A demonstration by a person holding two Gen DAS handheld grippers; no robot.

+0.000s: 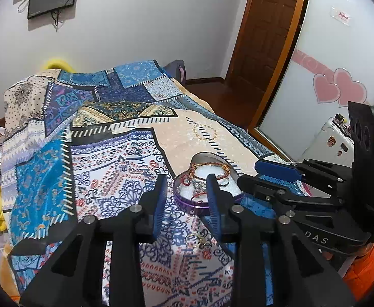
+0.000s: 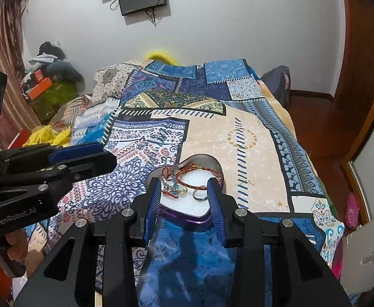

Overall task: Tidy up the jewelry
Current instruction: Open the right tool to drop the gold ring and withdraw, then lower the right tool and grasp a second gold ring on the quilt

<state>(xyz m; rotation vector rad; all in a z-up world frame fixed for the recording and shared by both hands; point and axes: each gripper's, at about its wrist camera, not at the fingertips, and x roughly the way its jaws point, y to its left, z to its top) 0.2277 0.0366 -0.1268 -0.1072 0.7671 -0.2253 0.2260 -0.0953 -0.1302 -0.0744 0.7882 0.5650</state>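
Note:
A heart-shaped purple tin [image 1: 187,203] [image 2: 187,220] lies on the patterned bedspread. It holds red and brown cord bracelets [image 1: 207,170] [image 2: 187,176] and a metal ring [image 2: 200,195]. A small gold piece of jewelry [image 1: 199,240] lies on the cloth in front of the tin, between my left fingers. My left gripper [image 1: 187,186] is open and empty, just left of the tin. My right gripper [image 2: 184,186] is open and empty, above the tin's near side. Each gripper shows in the other's view, the right [image 1: 276,171] and the left [image 2: 84,153].
The bed's patterned bedspread [image 2: 238,138] fills most of the view. A wooden door [image 1: 266,25] and a mirrored wardrobe with pink hearts [image 1: 340,87] stand to the right. Clutter [image 2: 46,81] is piled at the left wall. Yellow cloth [image 2: 48,135] lies at the bed's left side.

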